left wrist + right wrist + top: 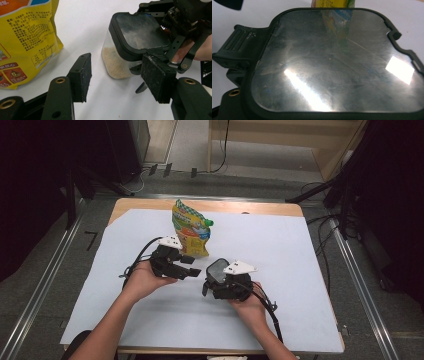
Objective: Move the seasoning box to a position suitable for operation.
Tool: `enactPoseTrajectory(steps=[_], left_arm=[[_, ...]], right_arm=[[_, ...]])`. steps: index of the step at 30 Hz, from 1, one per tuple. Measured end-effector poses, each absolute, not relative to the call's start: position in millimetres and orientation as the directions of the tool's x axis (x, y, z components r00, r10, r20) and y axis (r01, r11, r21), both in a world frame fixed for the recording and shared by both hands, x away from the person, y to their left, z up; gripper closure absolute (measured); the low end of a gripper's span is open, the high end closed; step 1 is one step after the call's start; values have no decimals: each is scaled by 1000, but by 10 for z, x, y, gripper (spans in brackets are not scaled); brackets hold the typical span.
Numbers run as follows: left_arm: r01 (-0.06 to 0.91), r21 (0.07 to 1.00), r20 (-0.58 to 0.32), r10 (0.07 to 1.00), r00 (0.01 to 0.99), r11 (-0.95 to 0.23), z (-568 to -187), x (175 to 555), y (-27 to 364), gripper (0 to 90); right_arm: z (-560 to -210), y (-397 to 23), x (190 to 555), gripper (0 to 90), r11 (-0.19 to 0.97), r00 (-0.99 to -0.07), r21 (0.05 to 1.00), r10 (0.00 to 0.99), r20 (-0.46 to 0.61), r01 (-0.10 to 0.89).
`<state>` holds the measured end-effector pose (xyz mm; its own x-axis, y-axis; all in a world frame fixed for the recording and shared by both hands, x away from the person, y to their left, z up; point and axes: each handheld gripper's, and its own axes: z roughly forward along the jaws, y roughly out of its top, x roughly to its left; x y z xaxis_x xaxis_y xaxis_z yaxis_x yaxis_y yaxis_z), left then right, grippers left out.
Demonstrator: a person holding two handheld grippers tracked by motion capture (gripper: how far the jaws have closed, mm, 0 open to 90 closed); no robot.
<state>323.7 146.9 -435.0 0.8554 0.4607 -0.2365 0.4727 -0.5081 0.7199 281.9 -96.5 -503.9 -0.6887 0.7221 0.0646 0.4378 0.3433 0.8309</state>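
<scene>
Holding the lidded container (130, 47) in your right claw (216, 279).
Your left claw (115, 75) is standing spread, gripping nothing, beside the yellow bag (190, 227).

- White sheet (300, 285) covers most of the wooden table (260, 208); bare wood at far edge.
- Metal rails (47, 285) on grey floor, left & right of table.
- Black cables (320, 245) on floor, right side.
- Pale wood furniture (280, 145) far back.
</scene>
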Motion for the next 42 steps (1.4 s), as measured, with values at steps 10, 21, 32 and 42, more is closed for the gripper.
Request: enactPoseTrajectory(steps=[10, 21, 32, 42], left_arm=[[466, 722, -230, 458, 858, -510, -4349, 3224, 1458, 429], [462, 724, -227, 456, 861, -512, -4353, 3214, 1458, 493], [463, 711, -246, 430, 869, -529, -4419, 3195, 1416, 543], [505, 660, -307, 413, 857, -556, -4460, 3187, 1357, 865]], right_arm=[[-5052, -980, 2787, 156, 363, -703, 831, 710, 47, 422], [-4858, -1196, 2607, 166, 347, -691, 811, 717, 96, 472], [-4688, -1501, 2406, 394, 335, -689, 823, 719, 92, 459], [-4693, -1615, 2465, 728, 308, -681, 814, 718, 141, 493]])
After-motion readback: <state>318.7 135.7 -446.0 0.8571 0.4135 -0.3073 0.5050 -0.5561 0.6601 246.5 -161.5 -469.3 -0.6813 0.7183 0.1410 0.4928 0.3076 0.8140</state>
